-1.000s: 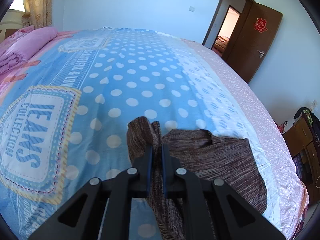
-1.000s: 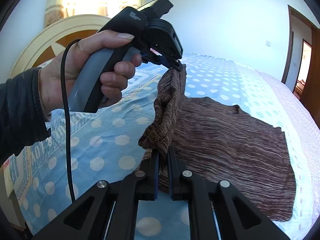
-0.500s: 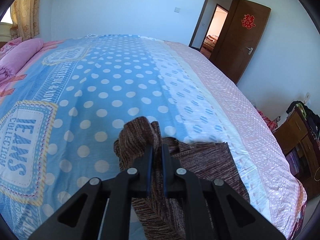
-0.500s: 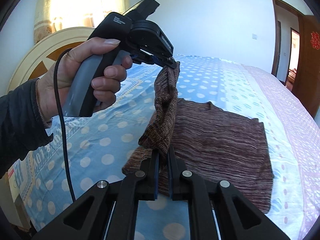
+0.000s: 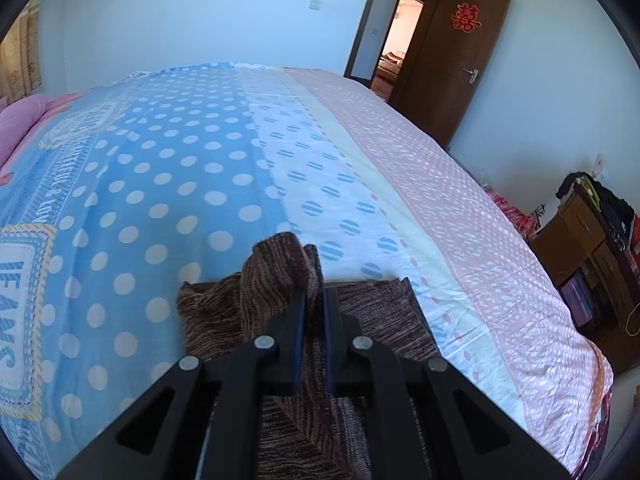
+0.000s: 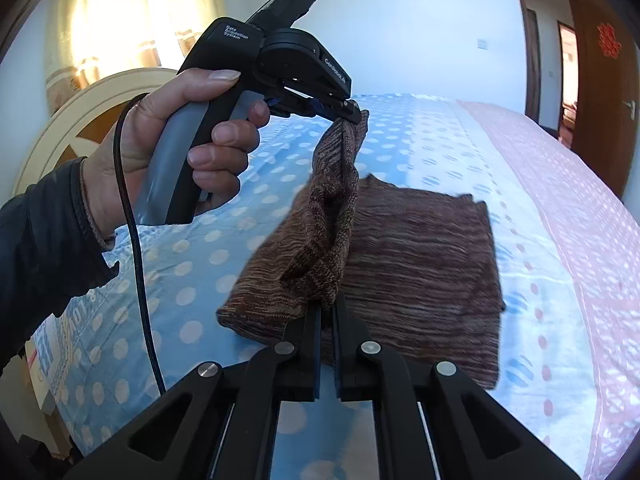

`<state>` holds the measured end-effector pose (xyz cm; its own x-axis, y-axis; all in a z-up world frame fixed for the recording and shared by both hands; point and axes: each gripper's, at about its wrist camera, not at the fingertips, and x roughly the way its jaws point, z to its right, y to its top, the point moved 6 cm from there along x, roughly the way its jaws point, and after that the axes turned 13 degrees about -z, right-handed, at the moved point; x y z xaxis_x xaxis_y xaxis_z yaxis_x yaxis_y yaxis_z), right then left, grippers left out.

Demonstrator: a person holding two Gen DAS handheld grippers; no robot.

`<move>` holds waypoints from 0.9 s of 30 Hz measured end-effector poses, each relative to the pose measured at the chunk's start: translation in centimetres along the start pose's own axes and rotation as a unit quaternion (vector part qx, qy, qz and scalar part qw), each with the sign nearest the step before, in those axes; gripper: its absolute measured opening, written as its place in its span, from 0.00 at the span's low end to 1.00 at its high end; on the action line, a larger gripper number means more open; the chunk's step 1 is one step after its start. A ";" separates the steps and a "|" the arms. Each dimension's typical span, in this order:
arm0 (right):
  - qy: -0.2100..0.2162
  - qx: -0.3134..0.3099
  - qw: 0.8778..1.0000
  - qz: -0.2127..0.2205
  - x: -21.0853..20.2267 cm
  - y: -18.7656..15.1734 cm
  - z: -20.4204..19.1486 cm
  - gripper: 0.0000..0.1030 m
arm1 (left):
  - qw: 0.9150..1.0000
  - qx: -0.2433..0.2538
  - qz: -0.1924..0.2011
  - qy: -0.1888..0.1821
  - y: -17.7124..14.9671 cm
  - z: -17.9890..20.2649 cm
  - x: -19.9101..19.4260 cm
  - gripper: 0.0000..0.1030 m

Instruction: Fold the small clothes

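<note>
On the blue spotty bed cover [image 6: 192,264], both black grippers, left [image 6: 352,114] at twelve o'clock and right [image 6: 327,312] at six, pinch tight one edge of the brown stripy knitted cloth [image 6: 420,264], lifting it to fold it over.

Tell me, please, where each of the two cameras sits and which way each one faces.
Left wrist: sits behind the left claw, looking down the bed toward the door; only its fingers show.
Right wrist: sits behind the right claw, facing the headboard; the person's left hand shows.
Shared: the brown garment, which both claws pinch.
</note>
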<state>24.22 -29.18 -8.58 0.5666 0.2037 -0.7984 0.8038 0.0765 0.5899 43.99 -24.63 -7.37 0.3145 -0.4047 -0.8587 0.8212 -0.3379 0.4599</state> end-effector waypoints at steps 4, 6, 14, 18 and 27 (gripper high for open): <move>0.002 0.019 1.000 -0.011 0.0 -0.7 1.7 0.03 | 1.000 0.014 -0.011 -0.006 0.2 1.8 1.4 0.09; 0.005 0.029 0.999 -0.017 -0.1 -1.0 2.4 0.03 | 1.000 0.022 -0.018 -0.008 0.2 2.9 2.2 0.09; 0.007 0.070 0.997 -0.039 0.2 -2.8 5.4 0.03 | 0.998 0.054 -0.039 -0.013 0.2 6.8 5.4 0.09; 0.016 0.101 0.993 -0.052 0.9 -3.8 7.1 0.03 | 0.996 0.072 -0.046 -0.005 -0.1 8.4 7.0 0.09; 0.022 0.148 0.986 -0.067 2.0 -5.2 10.1 0.03 | 0.994 0.093 -0.058 0.021 -0.5 10.4 11.1 0.09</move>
<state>23.07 -39.06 -14.46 0.4479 0.2544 -0.8571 0.8927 -0.1808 0.4128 42.08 -37.82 -14.82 0.2453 -0.3191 -0.9154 0.7527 -0.5325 0.3873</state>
